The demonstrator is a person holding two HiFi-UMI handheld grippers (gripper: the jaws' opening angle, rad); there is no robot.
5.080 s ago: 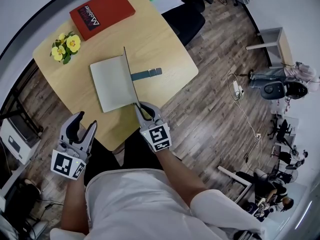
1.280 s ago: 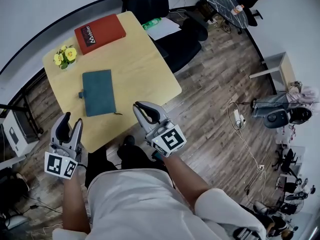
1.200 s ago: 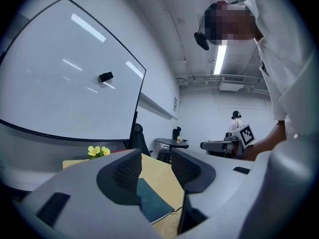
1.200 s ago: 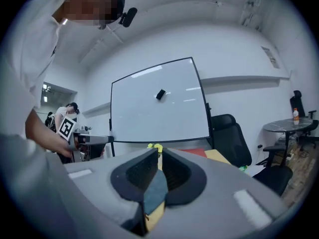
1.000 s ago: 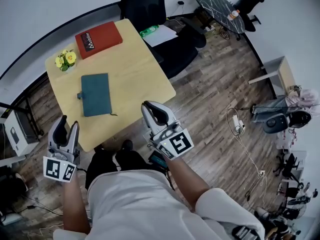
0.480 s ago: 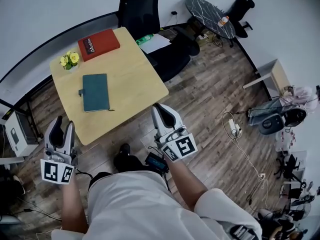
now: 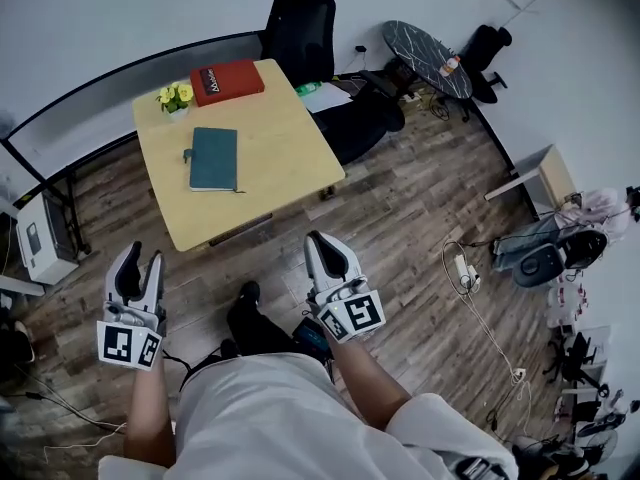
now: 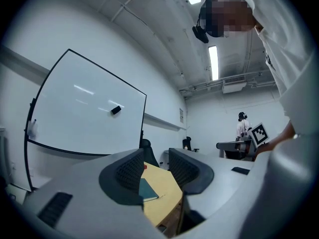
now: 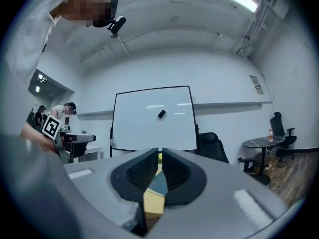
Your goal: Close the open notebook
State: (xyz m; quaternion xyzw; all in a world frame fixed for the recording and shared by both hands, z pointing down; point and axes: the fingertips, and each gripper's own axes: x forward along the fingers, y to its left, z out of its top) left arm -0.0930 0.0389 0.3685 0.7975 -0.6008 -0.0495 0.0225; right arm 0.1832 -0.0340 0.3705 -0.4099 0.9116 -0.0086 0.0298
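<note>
The teal notebook lies closed and flat on the light wooden table, far ahead of both grippers. The left gripper view also shows the notebook, between that gripper's fingers and well beyond them. My left gripper hangs over the wooden floor at the lower left. Its jaws are closing, with a gap and nothing between them. My right gripper is over the floor near the table's front edge, shut and empty. In the right gripper view a slice of the notebook shows far off past the right gripper.
A red book and a small pot of yellow flowers sit at the table's far edge. A black office chair stands behind the table, and a dark round table to its right. Cables and gear lie on the floor at the right.
The notebook, open earlier with my right gripper at its cover, now lies closed. Both grippers have drawn back from the table over the floor, and the left jaws have narrowed.
</note>
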